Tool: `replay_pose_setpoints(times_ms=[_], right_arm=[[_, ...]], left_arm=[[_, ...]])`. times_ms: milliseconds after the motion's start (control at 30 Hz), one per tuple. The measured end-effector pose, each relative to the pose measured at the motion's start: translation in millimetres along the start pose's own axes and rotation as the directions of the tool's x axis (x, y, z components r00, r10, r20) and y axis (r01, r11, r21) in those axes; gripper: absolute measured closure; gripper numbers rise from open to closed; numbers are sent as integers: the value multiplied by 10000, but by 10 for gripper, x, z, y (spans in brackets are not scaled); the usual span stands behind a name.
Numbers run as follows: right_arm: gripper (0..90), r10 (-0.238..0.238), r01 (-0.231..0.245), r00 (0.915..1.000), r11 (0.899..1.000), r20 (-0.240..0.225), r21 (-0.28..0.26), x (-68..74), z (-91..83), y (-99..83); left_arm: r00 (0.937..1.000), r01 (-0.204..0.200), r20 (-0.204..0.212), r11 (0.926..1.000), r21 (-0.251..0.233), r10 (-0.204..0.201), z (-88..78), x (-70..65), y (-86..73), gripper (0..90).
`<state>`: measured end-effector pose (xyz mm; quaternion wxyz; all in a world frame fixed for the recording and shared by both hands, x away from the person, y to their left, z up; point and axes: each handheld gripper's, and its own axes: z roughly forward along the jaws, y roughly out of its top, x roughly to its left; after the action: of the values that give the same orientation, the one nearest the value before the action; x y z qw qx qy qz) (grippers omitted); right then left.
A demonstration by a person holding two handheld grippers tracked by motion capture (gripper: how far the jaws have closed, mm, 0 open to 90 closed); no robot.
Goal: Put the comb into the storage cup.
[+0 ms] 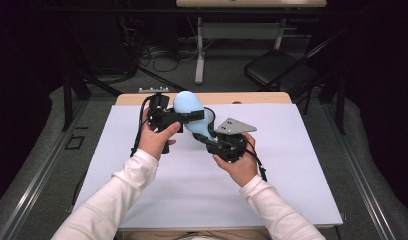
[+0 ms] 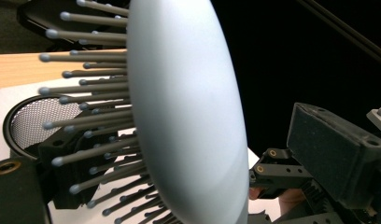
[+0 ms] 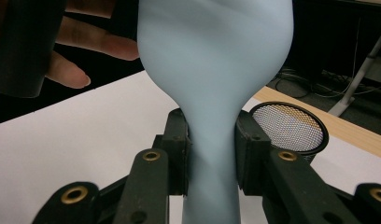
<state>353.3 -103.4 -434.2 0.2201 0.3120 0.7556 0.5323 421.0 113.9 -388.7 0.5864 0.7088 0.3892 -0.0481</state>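
A: Hairbrush (image 1: 188,107) — where is it held?
B: Above the white table (image 1: 292,190); its handle is clamped by the right gripper (image 3: 212,149), its head by the left gripper (image 1: 184,116) — mesh cup (image 3: 291,128) nearby

A black mesh cup (image 3: 289,128), perhaps empty, stands on the white table (image 1: 292,165).

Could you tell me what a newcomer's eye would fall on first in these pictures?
Most striking is the pale blue hairbrush, held up above the far middle of the white table between both grippers. The right gripper is clamped on its narrow handle, while the left gripper meets its wide head, whose grey bristles fan out in the left gripper view. Behind it stands a black mesh cup.
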Motion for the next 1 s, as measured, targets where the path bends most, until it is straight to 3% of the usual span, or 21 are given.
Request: replay_pose_setpoints(times_ms=[567,733,1000], right_arm=[[695,-31,31,10000,10000,-38,12,8,8,-21],[695,-43,43,10000,10000,-43,-16,8,8,-24],[695,-67,67,9999,10000,-110,23,10,13,-30]], left_arm=[[9996,4,270,9996,-273,3,-32,21,29,148],[9986,190,490,9992,-363,-172,-44,42,40,148],[9983,218,543,9998,34,-220,-65,75,52,157]])
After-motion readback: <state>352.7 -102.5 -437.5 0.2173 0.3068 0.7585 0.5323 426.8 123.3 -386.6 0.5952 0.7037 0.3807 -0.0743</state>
